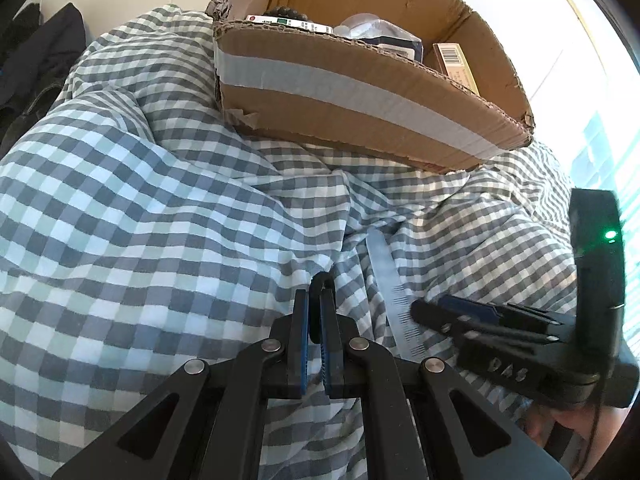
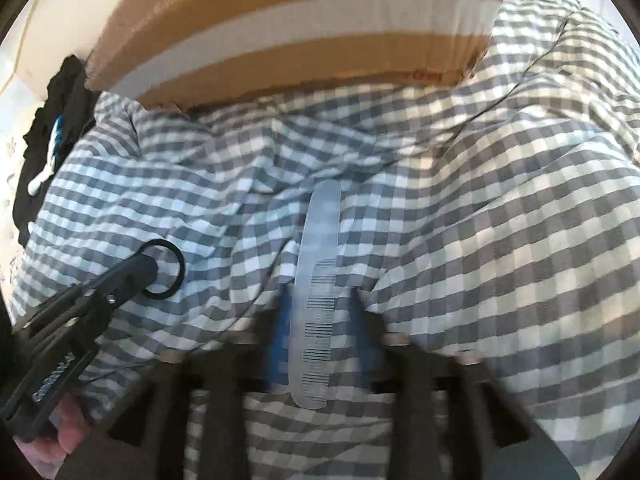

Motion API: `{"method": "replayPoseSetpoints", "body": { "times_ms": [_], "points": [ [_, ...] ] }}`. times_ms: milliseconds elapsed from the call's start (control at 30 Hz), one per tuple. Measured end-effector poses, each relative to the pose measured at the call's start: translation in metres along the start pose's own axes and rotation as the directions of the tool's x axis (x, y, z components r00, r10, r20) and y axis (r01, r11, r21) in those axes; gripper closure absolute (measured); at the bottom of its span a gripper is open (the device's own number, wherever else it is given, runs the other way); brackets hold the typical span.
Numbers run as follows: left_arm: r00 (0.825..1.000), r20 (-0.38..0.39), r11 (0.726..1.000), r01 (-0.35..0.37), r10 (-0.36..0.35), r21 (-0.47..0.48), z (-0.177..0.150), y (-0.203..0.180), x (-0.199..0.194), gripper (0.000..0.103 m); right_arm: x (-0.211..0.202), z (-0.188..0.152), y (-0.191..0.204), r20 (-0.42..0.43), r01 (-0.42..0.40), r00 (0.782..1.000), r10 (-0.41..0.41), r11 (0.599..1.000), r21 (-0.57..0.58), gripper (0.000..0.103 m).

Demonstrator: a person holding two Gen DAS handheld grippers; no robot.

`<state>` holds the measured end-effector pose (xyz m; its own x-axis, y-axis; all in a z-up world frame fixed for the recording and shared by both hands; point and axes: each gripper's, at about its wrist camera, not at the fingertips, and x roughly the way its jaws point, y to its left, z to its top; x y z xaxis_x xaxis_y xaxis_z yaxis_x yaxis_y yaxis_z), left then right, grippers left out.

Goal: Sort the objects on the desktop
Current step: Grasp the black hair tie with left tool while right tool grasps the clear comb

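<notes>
The jaws of the left gripper (image 1: 316,304) are clenched on a black hair tie (image 2: 168,268); those of the right gripper (image 2: 320,320) stand apart either side of a clear comb (image 2: 318,280), blurred, so contact is unclear. The comb lies on checked cloth (image 1: 140,208) below a cardboard box (image 1: 360,96), whose contents are mostly hidden.

Rumpled checked cloth (image 1: 140,208); dark clothing (image 1: 44,52) beyond.

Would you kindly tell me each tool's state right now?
Left tool: shut on black hair tie.
Right tool: open, straddling clear comb.
</notes>
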<state>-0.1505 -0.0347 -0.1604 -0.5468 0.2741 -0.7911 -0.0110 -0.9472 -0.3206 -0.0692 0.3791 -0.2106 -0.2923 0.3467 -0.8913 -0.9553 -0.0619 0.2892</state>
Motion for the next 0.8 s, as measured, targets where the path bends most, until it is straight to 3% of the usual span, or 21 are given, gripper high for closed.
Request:
{"method": "replayPoseSetpoints", "body": {
  "times_ms": [300,367,400,633,667,800],
  "points": [
    [0.999,-0.05,1.0,0.013,-0.013,-0.012,0.0,0.004,0.019,0.098,0.042,0.007,0.0,-0.113,0.005,0.994,-0.004,1.0,0.002,0.062],
    [0.998,-0.056,1.0,0.015,-0.016,-0.015,0.0,0.004,0.021,0.098,0.045,0.008,0.001,-0.118,0.011,0.993,-0.012,1.0,-0.009,0.068],
    [0.998,-0.058,1.0,0.016,-0.017,-0.016,0.0,0.004,0.022,0.098,0.045,0.007,0.001,-0.116,0.008,0.993,-0.01,1.0,-0.014,0.08],
    [0.999,-0.04,1.0,0.021,-0.022,-0.016,-0.002,0.005,0.016,0.098,0.022,-0.001,0.012,-0.04,-0.006,0.999,0.004,0.999,-0.034,0.081],
    [0.999,-0.034,1.0,0.02,-0.021,-0.014,-0.002,0.004,0.013,0.098,0.012,-0.002,0.014,-0.017,-0.016,1.0,0.015,0.999,-0.038,0.099],
    [1.0,-0.002,1.0,0.018,-0.018,-0.001,-0.001,0.003,0.0,0.098,-0.011,-0.006,0.02,0.025,-0.019,0.999,0.02,0.998,-0.065,0.1]
  ]
}}
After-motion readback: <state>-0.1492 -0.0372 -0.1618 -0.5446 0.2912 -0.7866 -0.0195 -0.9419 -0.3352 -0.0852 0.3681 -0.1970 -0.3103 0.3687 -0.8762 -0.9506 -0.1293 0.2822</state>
